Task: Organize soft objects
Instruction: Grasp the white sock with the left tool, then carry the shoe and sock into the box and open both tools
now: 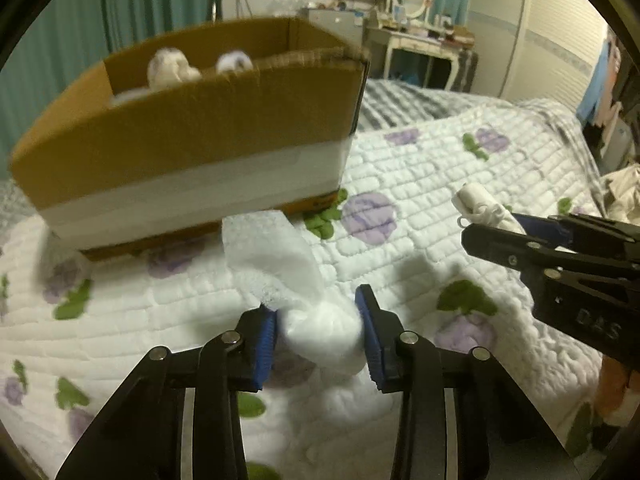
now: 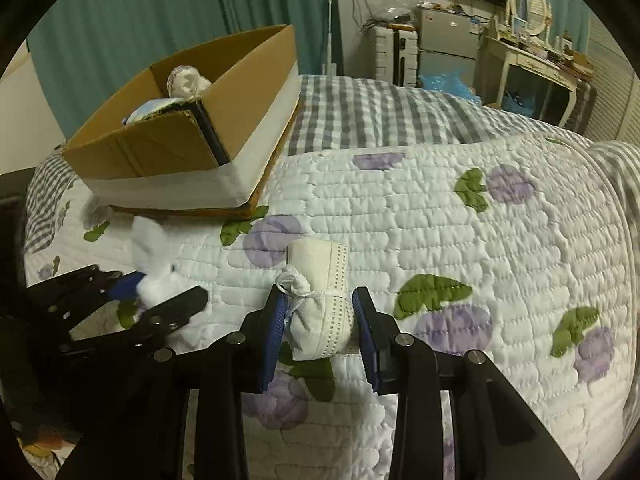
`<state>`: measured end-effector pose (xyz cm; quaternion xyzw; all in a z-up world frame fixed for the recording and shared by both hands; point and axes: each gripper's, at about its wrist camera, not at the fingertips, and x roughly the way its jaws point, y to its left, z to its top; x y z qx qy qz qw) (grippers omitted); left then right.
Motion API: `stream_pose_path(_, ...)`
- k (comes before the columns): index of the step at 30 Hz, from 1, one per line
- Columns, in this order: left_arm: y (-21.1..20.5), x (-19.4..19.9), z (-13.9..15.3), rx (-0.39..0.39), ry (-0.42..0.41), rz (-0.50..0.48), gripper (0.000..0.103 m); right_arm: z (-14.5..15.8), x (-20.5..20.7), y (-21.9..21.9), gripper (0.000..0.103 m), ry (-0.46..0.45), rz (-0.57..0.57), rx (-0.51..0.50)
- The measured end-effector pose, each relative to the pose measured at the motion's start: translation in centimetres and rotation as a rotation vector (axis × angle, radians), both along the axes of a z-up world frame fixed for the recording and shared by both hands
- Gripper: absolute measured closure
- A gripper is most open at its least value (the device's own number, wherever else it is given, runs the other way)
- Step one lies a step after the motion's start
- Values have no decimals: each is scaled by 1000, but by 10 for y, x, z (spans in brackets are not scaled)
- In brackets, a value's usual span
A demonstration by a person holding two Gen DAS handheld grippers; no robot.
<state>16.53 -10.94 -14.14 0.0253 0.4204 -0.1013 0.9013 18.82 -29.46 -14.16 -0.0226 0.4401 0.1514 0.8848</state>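
My left gripper (image 1: 320, 328) is shut on a white fluffy cloth (image 1: 296, 280), held above the quilt in front of the cardboard box (image 1: 192, 148). The same cloth (image 2: 154, 264) and left gripper (image 2: 168, 294) show at the left of the right wrist view. My right gripper (image 2: 318, 320) is shut on a rolled white face mask (image 2: 320, 300) tied with its strap. It also shows in the left wrist view (image 1: 484, 210), held by the right gripper (image 1: 496, 226). The box (image 2: 192, 136) holds rolled white soft items (image 2: 186, 80), which the left wrist view (image 1: 172, 66) shows too.
A white quilt with purple flowers (image 2: 440, 240) covers the bed, over a grey checked sheet (image 2: 380, 112). Beyond the bed stand a white dressing table with a mirror (image 2: 532, 52), a small fridge (image 2: 448, 44) and teal curtains (image 2: 140, 12).
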Motion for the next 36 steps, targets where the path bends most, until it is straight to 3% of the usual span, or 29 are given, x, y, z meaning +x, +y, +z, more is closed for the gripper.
stream_pose_path(8,25,-38,67,-6,-111,-18,66,33,-28,11,70,-67,-4,-16)
stream_pose_path(17,51,-75,148,13,-252,-35,66,115,-75,47,70,-201,35,-50)
stream_pose_path(21,66,-78,170,6,-304,-28,66,150,-88,67,70,-259,63,-54)
stream_pose_path(29,97,-39,188,-26,-339,-8,66,194,-84,110,70,-340,121,-41)
stream_pose_path(36,109,28,169,-45,-325,-19,65,194,-35,128,70,-347,125,5)
